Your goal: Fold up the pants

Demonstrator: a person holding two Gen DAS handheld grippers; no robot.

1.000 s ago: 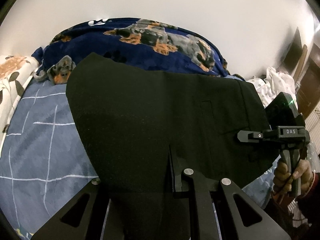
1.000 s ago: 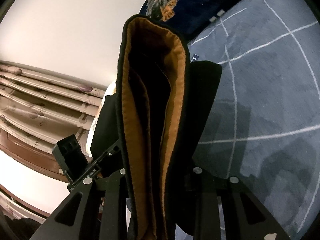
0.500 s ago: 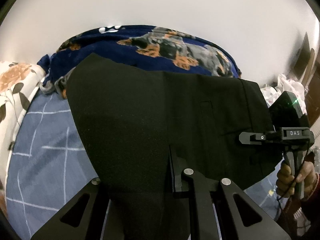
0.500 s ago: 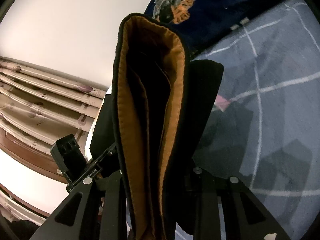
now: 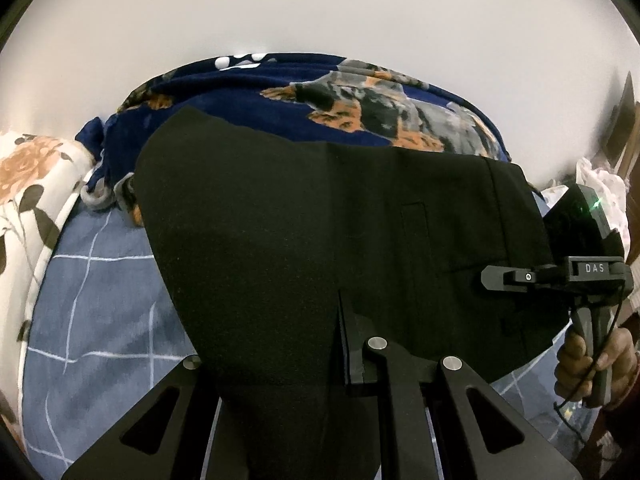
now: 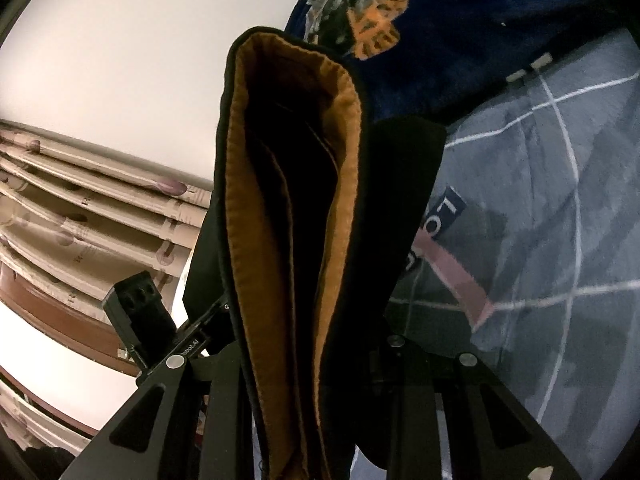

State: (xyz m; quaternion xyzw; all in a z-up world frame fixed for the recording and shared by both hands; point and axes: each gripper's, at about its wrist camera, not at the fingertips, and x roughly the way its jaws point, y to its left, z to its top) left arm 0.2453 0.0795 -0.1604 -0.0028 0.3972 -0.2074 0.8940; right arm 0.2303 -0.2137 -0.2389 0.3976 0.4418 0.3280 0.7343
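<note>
The left gripper is pinched tight on the black pants, held spread above the blue bedspread; the right gripper clamps the brown-lined waistband. They look partly folded; laying down remains.

Black pants with orange lining; navy dog-print blanket at twelve o'clock, blue white-checked sheet at eight.
</note>
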